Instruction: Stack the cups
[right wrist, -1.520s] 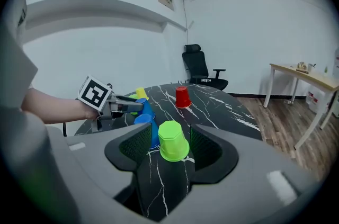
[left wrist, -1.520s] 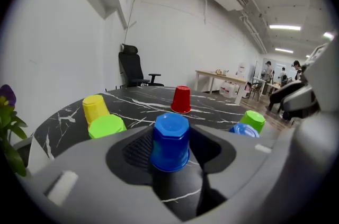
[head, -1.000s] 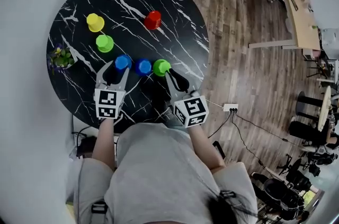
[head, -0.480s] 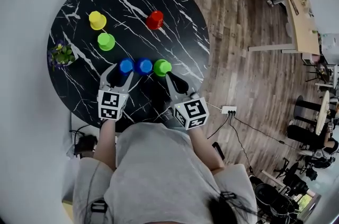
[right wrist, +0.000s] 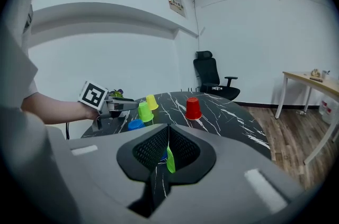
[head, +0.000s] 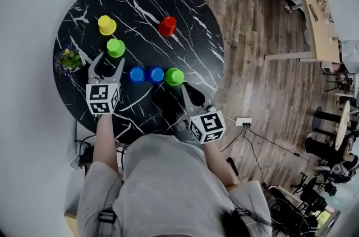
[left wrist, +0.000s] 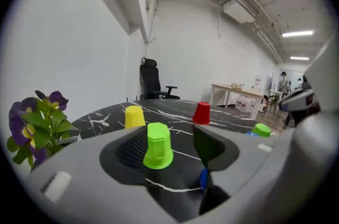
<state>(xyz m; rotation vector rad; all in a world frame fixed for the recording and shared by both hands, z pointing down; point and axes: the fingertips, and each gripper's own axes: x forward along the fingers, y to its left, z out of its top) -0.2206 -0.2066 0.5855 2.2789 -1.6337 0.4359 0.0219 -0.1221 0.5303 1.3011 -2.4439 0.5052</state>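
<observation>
Leftward goes the left gripper (head: 108,63), which earlier framed the left blue cup (head: 137,74) and now sits clear of it, nearer the potted flowers (head: 68,60) at the table's edge. Its jaws have just been opening wider and stand well apart with nothing pressed between them. In the left gripper view the far green cup (head: 116,47) shows in the gap, just ahead of the fingertips, and a sliver of blue shows by the right-hand jaw. The right gripper (head: 184,86) has kept its place near the table's near edge. Its jaws are together and hold nothing; only a thin strip of green shows through the slit between them in the right gripper view. All six cups stand mouth down and unstacked on the round black marble table (head: 190,0). The left blue cup, the right blue cup (head: 155,74) and the near green cup (head: 174,77) form a close row just ahead of the right gripper. The yellow cup (head: 106,24) stands just beyond the far green cup, and the red cup (head: 167,26) stands alone, well apart toward the middle.
</observation>
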